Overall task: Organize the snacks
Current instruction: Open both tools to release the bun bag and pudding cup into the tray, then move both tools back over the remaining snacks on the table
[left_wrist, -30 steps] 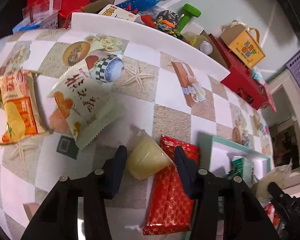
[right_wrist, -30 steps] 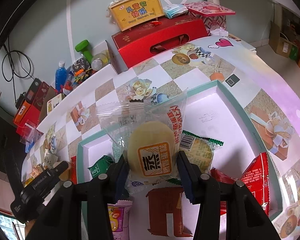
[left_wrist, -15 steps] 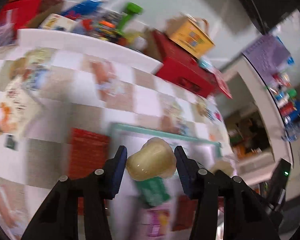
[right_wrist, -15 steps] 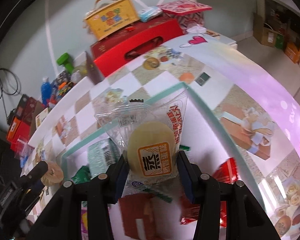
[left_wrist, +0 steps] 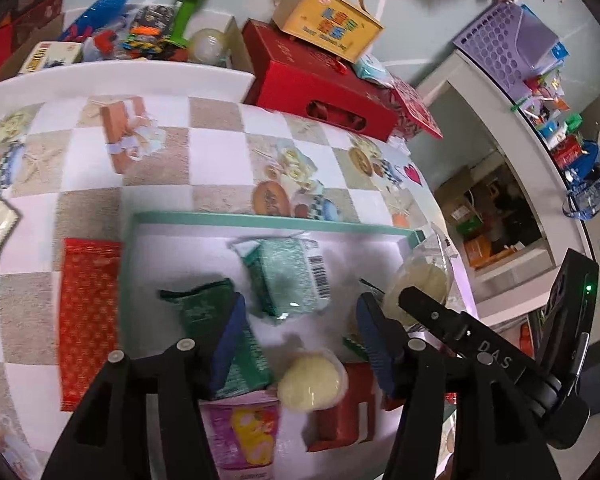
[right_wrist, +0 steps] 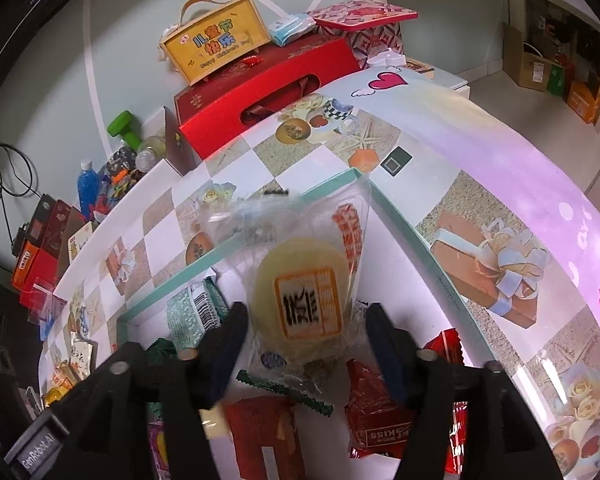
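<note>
Hovering over the teal-rimmed tray [left_wrist: 268, 220], the left gripper [left_wrist: 300, 336] gapes wide and empty above the jelly cup [left_wrist: 312, 380]; the right gripper [right_wrist: 302, 336], parted too, flanks the bagged cake [right_wrist: 300, 292].

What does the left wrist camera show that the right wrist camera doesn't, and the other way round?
Only the left wrist view clearly shows the jelly cup lying in the tray below the open left claw, a red packet outside the tray, and a purple basket. Only the right wrist view shows the bun packet label, inside the open right claw, and a black cable. Both show the teal-rimmed tray, yellow gift box and green dumbbell.
</note>
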A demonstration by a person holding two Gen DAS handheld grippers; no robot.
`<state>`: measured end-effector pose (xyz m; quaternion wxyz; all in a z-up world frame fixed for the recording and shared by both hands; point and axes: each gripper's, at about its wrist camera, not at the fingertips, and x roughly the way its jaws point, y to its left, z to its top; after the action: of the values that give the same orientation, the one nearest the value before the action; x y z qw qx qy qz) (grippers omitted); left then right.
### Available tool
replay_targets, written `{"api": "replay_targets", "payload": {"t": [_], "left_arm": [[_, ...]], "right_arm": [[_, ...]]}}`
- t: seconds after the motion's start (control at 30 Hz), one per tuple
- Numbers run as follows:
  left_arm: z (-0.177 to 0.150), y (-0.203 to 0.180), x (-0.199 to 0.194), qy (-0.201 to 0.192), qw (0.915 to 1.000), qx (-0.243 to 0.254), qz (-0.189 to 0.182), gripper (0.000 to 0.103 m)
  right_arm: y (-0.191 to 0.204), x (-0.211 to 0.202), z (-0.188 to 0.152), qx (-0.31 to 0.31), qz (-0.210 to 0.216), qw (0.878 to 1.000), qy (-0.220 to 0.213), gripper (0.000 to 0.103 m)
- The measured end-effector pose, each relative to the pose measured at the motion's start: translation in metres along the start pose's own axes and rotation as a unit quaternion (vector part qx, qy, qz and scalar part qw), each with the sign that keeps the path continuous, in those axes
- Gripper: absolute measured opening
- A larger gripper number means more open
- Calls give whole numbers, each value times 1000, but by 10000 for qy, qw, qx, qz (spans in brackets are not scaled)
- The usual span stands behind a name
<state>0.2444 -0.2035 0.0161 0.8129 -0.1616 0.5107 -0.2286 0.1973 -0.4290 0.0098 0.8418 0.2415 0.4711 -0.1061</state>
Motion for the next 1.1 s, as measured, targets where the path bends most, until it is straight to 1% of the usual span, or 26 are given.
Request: {"api": "replay_targets", "payload": {"t": [0.03,0.07,0.1,0.13,0.17,0.2,0.23,0.27,0.33,0.37,0.4,0.43,0.57,0.63,0.77,0.9,1.1], "left_arm": [[0,3,-3,-29,10000,-6,51,60],[0,6,-6,-77,9999,-5,153,63],[-1,9,-10,-127,9995,8,305,71],[-2,11,-12,-161,9989,30,436,75],[-3,14,-15,-225,9975,77,661,83],[-4,17,-18,-276,9962,105,818,87],[-5,21,-21,-349,9937,142,1056,87],[-4,24,-23,-383,9920,147,1197,88],[-3,32,-25,-453,9885,122,1439,88],[-3,35,-26,-510,9868,112,1530,91],[-3,38,-28,-564,9854,117,1600,96],[-3,41,-29,-619,9836,135,1692,98],[-3,45,-32,-764,9746,229,2093,100],[-3,45,-32,-824,9721,266,2181,101],[-2,45,-35,-870,9726,264,2138,102],[-2,46,-36,-883,9716,292,2176,102],[0,59,-48,-969,9724,103,2121,102]], "right_arm": [[1,0,0,-27,-13,10000,11,67],[2,0,0,-53,-37,10000,22,68],[3,1,0,-74,-62,9999,33,71],[4,1,0,-93,-98,9999,38,76],[4,1,0,-110,-134,9998,36,85],[5,2,-1,-129,-185,9997,34,89],[5,2,-1,-138,-207,9997,32,97],[5,2,-1,-146,-219,9996,30,100],[6,3,-1,-154,-232,9996,34,103],[6,3,-1,-165,-243,9996,33,103],[7,3,-1,-181,-256,9995,36,103],[7,4,-2,-204,-278,9994,41,103],[12,5,-3,-295,-328,9990,30,103],[16,3,-4,-372,-349,9987,-9,103],[25,1,-5,-526,-340,9980,-57,103],[35,0,-6,-651,-323,9973,-66,103],[50,-7,-8,-777,-237,9965,-172,103]]}}
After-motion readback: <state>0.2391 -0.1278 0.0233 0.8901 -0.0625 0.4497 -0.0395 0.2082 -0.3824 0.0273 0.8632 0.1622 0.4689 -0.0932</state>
